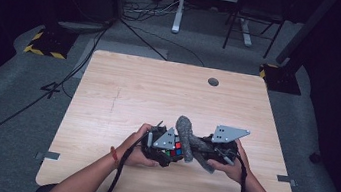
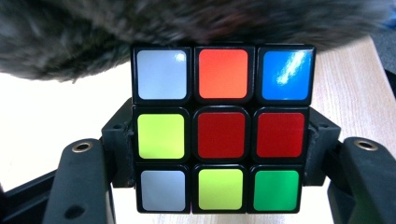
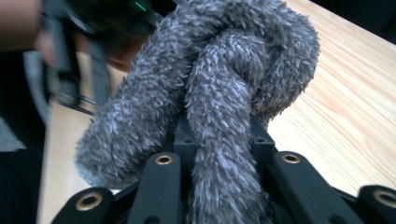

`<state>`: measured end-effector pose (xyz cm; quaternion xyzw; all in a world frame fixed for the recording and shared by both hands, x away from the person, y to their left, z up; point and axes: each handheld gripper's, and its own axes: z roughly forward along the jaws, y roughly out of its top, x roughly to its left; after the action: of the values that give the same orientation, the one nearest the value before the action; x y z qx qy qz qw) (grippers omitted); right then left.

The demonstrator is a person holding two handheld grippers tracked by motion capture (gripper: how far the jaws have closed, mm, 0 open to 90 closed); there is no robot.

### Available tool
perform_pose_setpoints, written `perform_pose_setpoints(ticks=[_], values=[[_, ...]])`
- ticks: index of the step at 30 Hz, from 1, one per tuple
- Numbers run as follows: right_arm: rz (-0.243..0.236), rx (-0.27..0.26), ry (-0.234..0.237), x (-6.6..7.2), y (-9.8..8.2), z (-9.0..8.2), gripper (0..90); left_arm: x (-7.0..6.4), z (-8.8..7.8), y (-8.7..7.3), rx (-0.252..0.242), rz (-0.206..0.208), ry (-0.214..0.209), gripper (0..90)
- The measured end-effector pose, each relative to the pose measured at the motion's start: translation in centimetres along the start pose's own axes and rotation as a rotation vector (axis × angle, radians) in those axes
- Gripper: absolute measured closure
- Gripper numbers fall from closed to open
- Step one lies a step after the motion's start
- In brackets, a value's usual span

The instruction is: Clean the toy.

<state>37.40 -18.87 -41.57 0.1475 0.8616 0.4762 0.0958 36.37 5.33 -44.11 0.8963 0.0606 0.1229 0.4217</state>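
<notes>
Scrambled puzzle cube (image 2: 223,133) with glossy coloured stickers clenched in left gripper (image 1: 163,148), fuzzy grey cloth strip (image 3: 224,107) knotted and looped, grasped by right gripper (image 1: 205,154), both over desk (image 1: 134,91) near edge

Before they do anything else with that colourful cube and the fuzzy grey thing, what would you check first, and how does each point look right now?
1. Left gripper gripping the puzzle cube: ok, the jaws press on both its sides.
2. Right gripper gripping the fuzzy grey cloth: ok, a strand sits clamped between the jaws.
3. Cloth free of the cube: not ok, in the left gripper view it hangs right over the cube's top edge.
4. Cloth untangled: not ok, it looks twisted or knotted in the right gripper view.
5. Cube lifted off the table: cannot tell.
6. Room on the table to set things down: ok, the wood ahead of the hands is bare.
</notes>
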Motion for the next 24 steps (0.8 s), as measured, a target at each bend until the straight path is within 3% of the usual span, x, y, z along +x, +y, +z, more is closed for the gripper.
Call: perform_pose_setpoints(ticks=[5,7,9,11,16,20,24], values=[[0.040,0.045,-0.043,-1.5,-1.3,0.0,72.9,0.2,-0.9,0.2,-0.058,-0.006,-0.010,33.5],[0.047,0.084,-0.069,-2.1,-1.9,0.1,72.9,0.2,-1.3,0.3,-0.104,-0.015,-0.016,33.5],[0.075,0.097,-0.051,-2.5,-2.5,0.3,72.9,0.2,-1.6,0.5,-0.140,-0.015,-0.023,33.5],[0.082,0.110,-0.025,-2.6,-2.8,0.6,72.9,0.1,-1.6,0.5,-0.144,-0.015,-0.024,33.5],[0.082,0.039,0.073,-2.0,-2.3,0.6,72.9,0.3,-1.3,0.1,-0.147,-0.028,-0.035,33.2],[0.096,0.008,0.091,-1.9,-2.1,0.2,73.3,0.3,-1.0,-0.2,-0.116,-0.036,-0.036,32.6],[0.074,-0.026,0.096,-1.5,-1.4,-0.4,73.4,0.2,-0.6,-0.1,-0.085,-0.016,-0.022,32.6]])
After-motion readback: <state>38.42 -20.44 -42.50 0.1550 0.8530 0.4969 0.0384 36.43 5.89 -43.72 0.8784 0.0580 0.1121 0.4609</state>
